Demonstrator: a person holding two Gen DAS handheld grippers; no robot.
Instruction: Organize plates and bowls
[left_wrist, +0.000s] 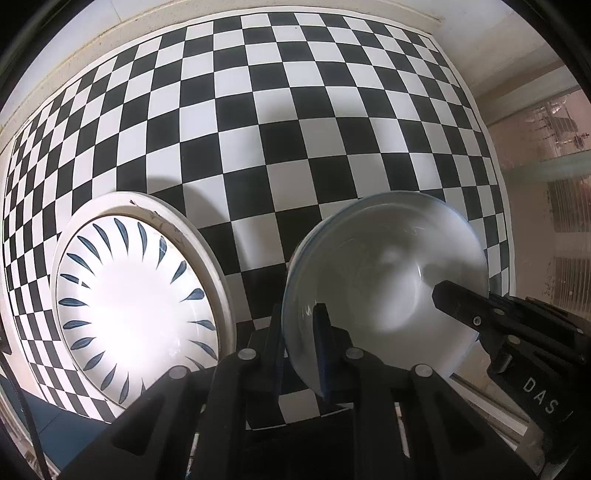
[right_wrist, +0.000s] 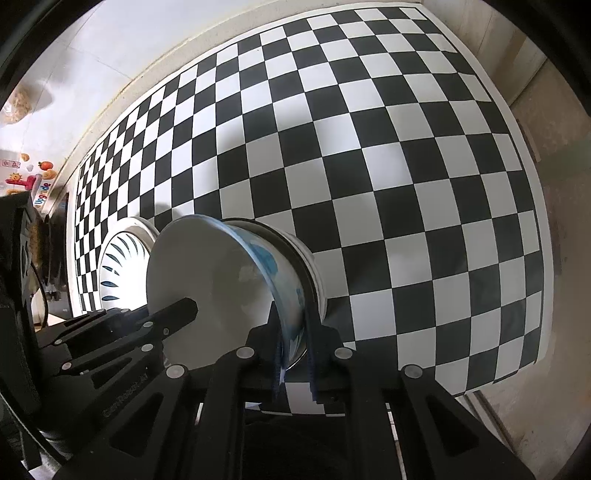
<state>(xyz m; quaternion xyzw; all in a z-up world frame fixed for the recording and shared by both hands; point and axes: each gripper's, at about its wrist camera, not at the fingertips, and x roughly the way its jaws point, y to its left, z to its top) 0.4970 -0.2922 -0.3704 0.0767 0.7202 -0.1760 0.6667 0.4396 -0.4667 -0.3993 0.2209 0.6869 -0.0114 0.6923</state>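
Note:
A white bowl (left_wrist: 384, 273) with a blue pattern on its outside is held tilted above the checkered mat, gripped from both sides. My left gripper (left_wrist: 299, 332) is shut on its left rim. My right gripper (right_wrist: 295, 339) is shut on its right rim; one of its fingers (left_wrist: 458, 306) reaches into the bowl in the left wrist view. The bowl (right_wrist: 207, 273) also shows in the right wrist view, with the left gripper's finger (right_wrist: 173, 314) inside it. A white plate with blue leaf marks (left_wrist: 133, 306) lies on the mat to the left, on a larger cream plate (left_wrist: 207, 236).
A black-and-white checkered mat (left_wrist: 295, 122) covers the table. The table's right edge (left_wrist: 495, 155) is near the bowl, with a floor and a wire rack beyond. Colourful magnets or toys (right_wrist: 33, 177) show at the far left of the right wrist view.

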